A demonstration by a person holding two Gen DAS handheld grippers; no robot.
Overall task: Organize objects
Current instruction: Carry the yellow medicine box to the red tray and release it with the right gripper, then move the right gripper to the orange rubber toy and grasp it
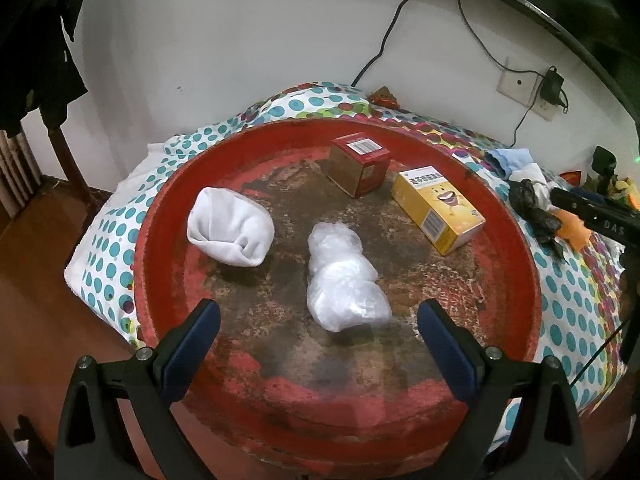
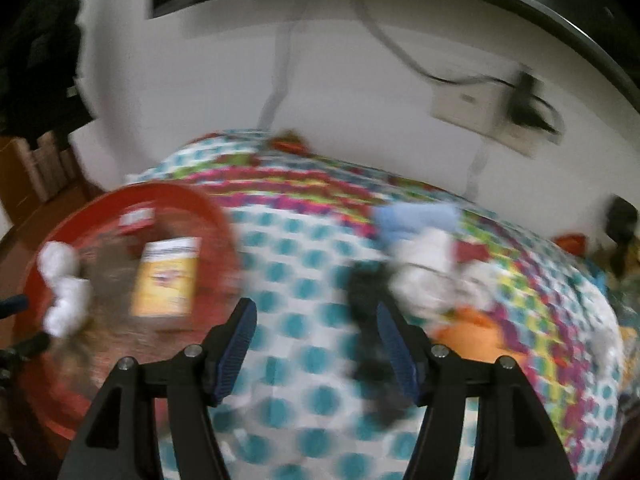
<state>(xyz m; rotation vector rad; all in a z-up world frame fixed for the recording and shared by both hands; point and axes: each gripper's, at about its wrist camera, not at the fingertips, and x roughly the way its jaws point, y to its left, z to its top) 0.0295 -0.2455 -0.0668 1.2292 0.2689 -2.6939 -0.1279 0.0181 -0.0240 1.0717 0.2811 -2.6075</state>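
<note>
A round red tray lies on a polka-dot bedspread. In it are a white rolled sock, a clear plastic bundle, a red-brown box and a yellow box. My left gripper is open and empty above the tray's near side, just short of the plastic bundle. My right gripper is open and empty over the bedspread, its right finger beside a black crumpled thing. The right wrist view is blurred. The tray and yellow box show at its left.
To the right of the tray lie a blue cloth, white cloth, a black bag and an orange thing. A white wall with cables and a socket is behind. Wooden floor lies to the left.
</note>
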